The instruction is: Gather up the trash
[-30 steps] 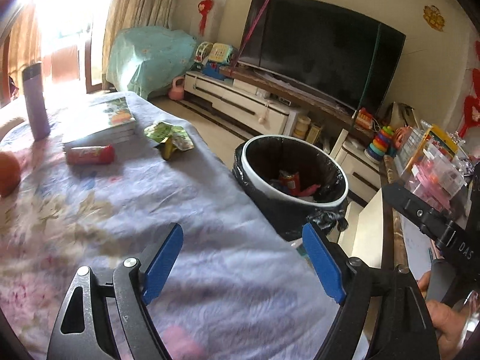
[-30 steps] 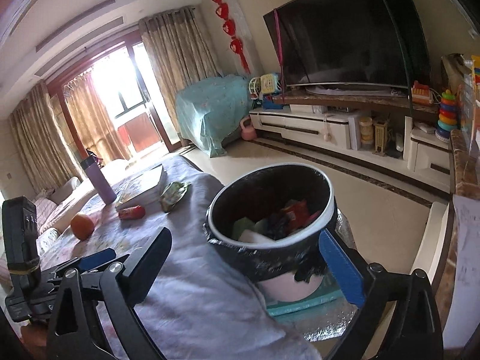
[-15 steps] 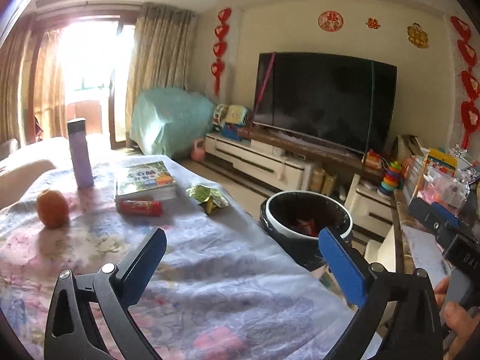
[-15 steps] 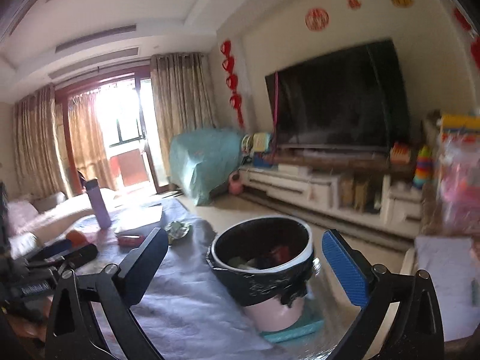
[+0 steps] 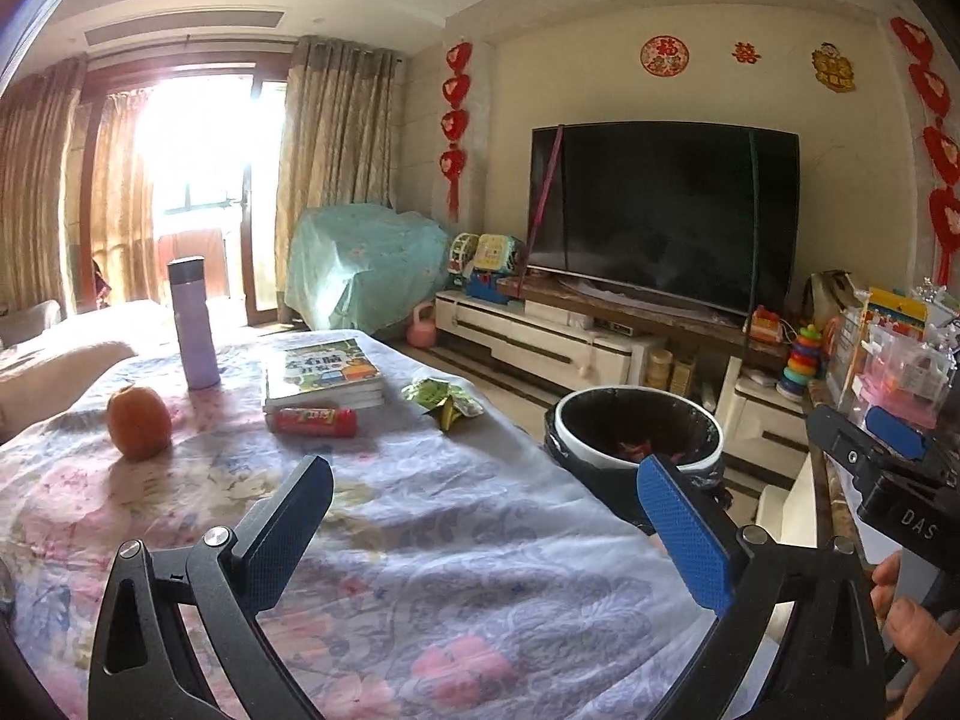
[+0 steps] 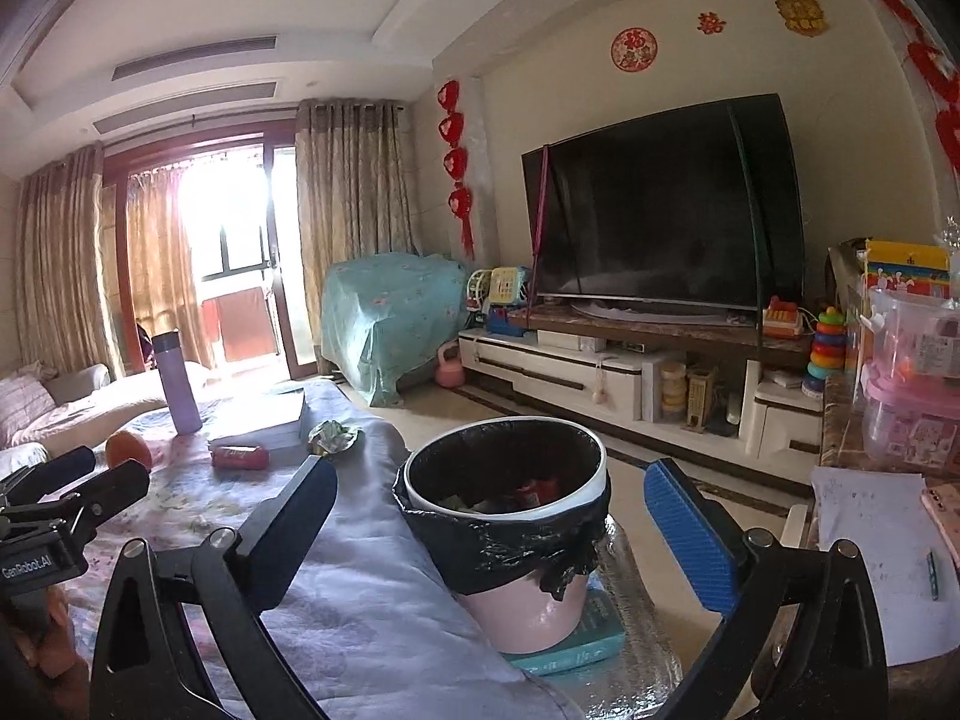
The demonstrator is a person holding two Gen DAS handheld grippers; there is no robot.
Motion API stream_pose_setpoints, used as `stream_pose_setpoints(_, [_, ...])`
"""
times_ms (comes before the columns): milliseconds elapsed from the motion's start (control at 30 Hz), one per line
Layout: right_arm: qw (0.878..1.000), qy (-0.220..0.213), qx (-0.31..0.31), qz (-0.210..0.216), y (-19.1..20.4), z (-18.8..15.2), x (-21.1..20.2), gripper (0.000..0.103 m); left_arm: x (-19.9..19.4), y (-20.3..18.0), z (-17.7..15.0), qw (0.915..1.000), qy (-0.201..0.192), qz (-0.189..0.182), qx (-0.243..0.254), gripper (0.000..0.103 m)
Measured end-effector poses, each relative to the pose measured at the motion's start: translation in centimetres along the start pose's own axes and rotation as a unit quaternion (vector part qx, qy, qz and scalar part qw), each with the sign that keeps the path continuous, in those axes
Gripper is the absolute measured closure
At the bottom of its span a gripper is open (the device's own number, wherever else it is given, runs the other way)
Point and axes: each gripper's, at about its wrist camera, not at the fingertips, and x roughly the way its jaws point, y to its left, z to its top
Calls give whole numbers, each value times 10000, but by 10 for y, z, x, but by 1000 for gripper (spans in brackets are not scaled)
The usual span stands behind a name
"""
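Over on the left, an orange (image 5: 138, 422) sits on the desk (image 5: 480, 570), which wears a flowered cloth, and a lilac flask (image 5: 193, 323) stands upright behind it. Next along lies a stack of books (image 5: 324, 373), with a red wrapper (image 5: 312, 421) lying flat just in front of it, close to the bottom book. Right of the books, near the desk's far edge, a crumpled green wrapper (image 5: 443, 397) rests apart from the red one. Both bits of trash are on the cloth, untouched.

The left claw (image 5: 483, 531) hovers above the near part of the desk, its blue-padded fingers (image 5: 684, 534) spread wide with nothing between them.

Further right, off the desk's edge, stands the pink bin (image 6: 507, 531) with a black liner folded over its rim; some scraps, one of them red, lie inside. It sits on a teal book (image 6: 579, 645). The right claw (image 6: 489, 531) is held before the bin, also wide and empty, so the bin shows between its fingers without touching them.

Beyond, a dark television (image 6: 660, 210) rests on a low white cabinet (image 6: 564, 375).
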Motion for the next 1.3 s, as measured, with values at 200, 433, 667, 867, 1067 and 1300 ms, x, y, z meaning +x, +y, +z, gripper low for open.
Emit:
stream_pose_setpoints(200, [10000, 0, -27, -12, 0, -3, -1, 0, -2, -1, -2, 9999, -71, 117, 91, 1])
stream_pose_setpoints(433, [9999, -68, -77, 5, 2, -4, -3, 0, -1, -1, -4, 9997, -117, 102, 169, 1])
stream_pose_setpoints(667, [9999, -96, -46, 45, 1, -3, -5, 0, -1, 0, -6, 9996, -151, 75, 222, 1])
stream_pose_setpoints(867, [9999, -92, -40, 79, 3, -3, -6, 0, -2, 3, -7, 9996, -197, 56, 202, 1])
stream_pose_setpoints(1067, [9999, -103, -87, 101, 6, -3, -7, 0, -2, 4, -8, 9996, -217, 59, 199, 1])
stream_pose_setpoints(1300, [9998, -106, -82, 115, 6, -3, -7, 0, -1, 5, -8, 9995, -233, 69, 201, 1])
